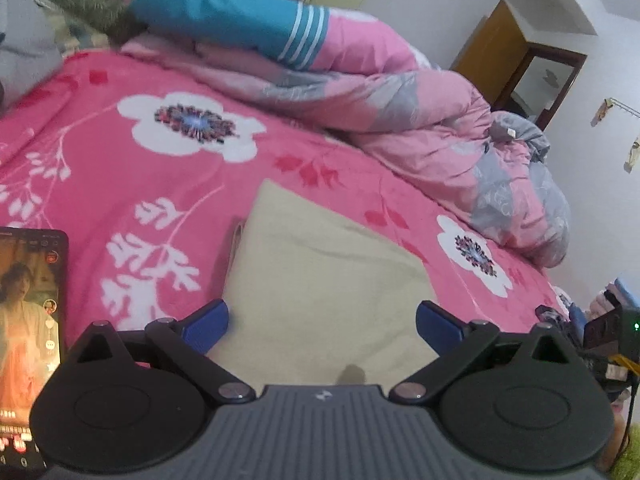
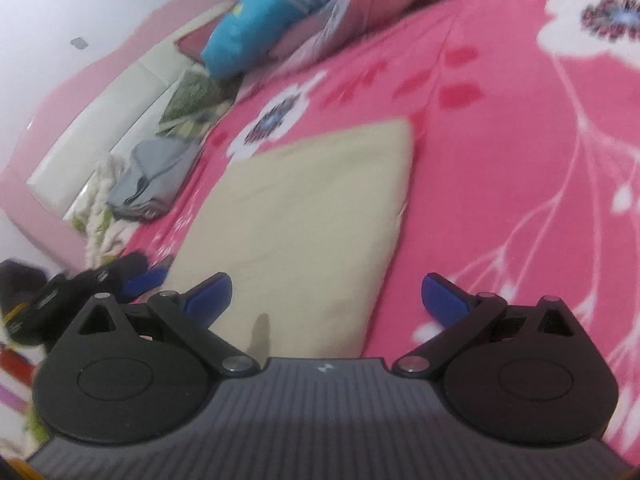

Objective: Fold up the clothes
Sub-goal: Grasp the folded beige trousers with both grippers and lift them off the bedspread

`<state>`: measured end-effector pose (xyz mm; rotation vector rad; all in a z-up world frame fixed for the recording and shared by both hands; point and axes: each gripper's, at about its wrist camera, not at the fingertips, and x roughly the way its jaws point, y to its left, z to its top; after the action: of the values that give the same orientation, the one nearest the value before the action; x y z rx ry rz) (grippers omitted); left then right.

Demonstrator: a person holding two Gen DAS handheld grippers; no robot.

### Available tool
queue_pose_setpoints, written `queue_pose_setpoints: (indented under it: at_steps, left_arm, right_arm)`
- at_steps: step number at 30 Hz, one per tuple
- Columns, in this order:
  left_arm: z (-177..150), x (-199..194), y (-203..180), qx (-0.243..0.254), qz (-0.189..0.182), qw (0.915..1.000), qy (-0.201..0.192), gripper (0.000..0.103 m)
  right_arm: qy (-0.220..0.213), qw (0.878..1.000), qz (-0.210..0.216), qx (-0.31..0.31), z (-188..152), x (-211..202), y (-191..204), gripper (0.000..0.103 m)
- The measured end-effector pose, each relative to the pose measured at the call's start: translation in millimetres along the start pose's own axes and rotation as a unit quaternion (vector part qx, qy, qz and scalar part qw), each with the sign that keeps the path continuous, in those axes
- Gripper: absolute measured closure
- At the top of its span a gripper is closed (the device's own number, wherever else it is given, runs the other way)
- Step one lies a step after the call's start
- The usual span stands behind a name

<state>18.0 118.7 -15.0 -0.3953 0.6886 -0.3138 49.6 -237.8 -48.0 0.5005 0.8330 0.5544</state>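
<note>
A cream folded garment (image 1: 320, 276) lies flat on the pink flowered bedsheet (image 1: 120, 152). My left gripper (image 1: 322, 322) hovers over its near edge, open, with blue fingertips (image 1: 210, 322) spread wide and nothing between them. In the right wrist view the same cream garment (image 2: 304, 220) lies as a neat rectangle, and my right gripper (image 2: 326, 298) stands open above its near end, holding nothing. The left gripper (image 2: 100, 284) shows at the garment's left edge in that view.
A crumpled pink and grey quilt (image 1: 420, 120) with a blue striped pillow (image 1: 224, 12) fills the far side of the bed. A lit phone (image 1: 28, 320) lies at the left. Folded grey clothes (image 2: 156, 178) sit by the white and pink headboard (image 2: 100, 120).
</note>
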Motion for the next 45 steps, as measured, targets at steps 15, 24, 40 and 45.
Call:
queue_pose_setpoints:
  at_steps: [15, 24, 40, 45]
  left_arm:
    - [17, 49, 38, -0.089, -0.068, 0.9885, 0.102, 0.0]
    - [13, 51, 57, -0.146, -0.12, 0.9757, 0.112, 0.0]
    - [22, 37, 11, -0.141, -0.182, 0.9631, 0.139, 0.001]
    - [21, 39, -30, -0.11, -0.216, 0.9571, 0.158, 0.001]
  right_arm:
    - [0.05, 0.997, 0.041, 0.051, 30, 45, -6, 0.006]
    - [0.085, 0.988, 0.099, 0.084, 24, 44, -18, 0.018]
    - [0.02, 0.981, 0.151, 0.124, 41, 24, -16, 0.08]
    - [-0.016, 0.98, 0.151, 0.128, 36, -22, -26, 0.082]
